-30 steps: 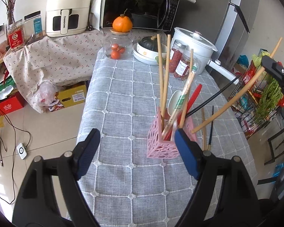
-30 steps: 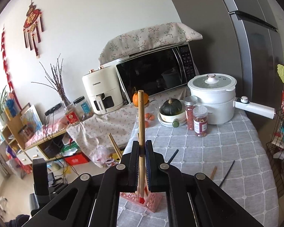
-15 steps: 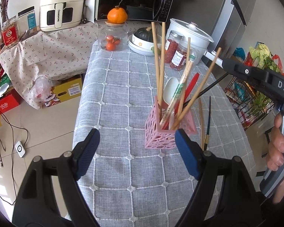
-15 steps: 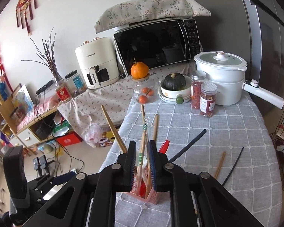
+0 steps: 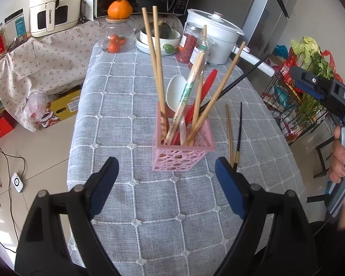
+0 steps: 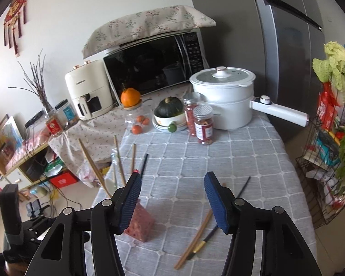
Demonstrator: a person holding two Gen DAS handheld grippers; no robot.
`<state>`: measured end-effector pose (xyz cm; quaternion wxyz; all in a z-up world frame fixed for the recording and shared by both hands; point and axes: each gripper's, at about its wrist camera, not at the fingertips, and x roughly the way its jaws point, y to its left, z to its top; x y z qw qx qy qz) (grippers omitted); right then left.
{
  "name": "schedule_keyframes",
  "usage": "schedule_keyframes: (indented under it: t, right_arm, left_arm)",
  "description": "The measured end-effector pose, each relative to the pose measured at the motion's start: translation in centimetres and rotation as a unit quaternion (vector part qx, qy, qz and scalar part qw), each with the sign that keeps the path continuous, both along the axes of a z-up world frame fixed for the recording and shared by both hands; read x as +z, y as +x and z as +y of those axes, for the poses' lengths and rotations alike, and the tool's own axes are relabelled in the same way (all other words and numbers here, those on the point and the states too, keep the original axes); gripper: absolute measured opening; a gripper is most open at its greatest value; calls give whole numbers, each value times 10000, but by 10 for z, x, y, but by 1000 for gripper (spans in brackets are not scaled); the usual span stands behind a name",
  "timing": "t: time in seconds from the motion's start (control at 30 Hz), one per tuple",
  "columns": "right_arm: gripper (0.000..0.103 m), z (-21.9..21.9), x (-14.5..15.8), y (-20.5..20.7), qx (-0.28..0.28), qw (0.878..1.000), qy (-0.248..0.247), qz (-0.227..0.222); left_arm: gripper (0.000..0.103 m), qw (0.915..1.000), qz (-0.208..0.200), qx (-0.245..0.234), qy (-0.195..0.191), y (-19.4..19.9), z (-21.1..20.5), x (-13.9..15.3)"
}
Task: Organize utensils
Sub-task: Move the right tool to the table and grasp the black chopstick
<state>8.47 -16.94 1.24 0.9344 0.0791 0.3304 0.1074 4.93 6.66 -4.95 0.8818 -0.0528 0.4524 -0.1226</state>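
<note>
Your right gripper (image 6: 172,197) has let the wooden chopstick (image 5: 215,96) go into the pink holder (image 5: 182,154) and now gapes empty. Your left gripper (image 5: 166,189) hangs near it, spread wide.

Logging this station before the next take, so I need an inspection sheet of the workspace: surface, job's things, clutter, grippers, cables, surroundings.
Surface: table under a grey checked tablecloth.
Job's things: pink holder upright, holding wooden chopsticks, a white spoon, a red utensil and a black chopstick. On the cloth beside it lie a wooden chopstick and a black chopstick.
Clutter: white pot, two spice jars, squash in a bowl, glass jar topped by an orange.
Grippers: left gripper open, empty; right gripper open, empty.
Cables: wires on the floor.
Surroundings: microwave, air fryer, fridge, wire rack of vegetables.
</note>
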Motion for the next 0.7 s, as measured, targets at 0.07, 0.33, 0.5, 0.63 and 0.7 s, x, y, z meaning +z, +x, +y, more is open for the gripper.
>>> schedule_keyframes:
  t: [0.07, 0.33, 0.5, 0.63, 0.7]
  right_arm:
    - [60, -12, -10, 2, -107, 9998, -93, 144]
    - [63, -44, -62, 22, -416, 9940, -456, 908]
    - [63, -60, -98, 47, -642, 9862, -358, 1482]
    - [63, -64, -124, 72, -785, 9803, -383, 1772]
    - [62, -63, -136, 84, -856, 9771, -393, 1906]
  left_arm:
    - [86, 10000, 14, -72, 36, 0, -7, -1]
    - [86, 9990, 144, -385, 187, 1, -40, -8]
    - [86, 9983, 229, -491, 201, 2, -53, -10]
    - [86, 9977, 246, -579, 241, 4, -60, -11]
    - [86, 9976, 242, -598, 249, 5, -62, -10]
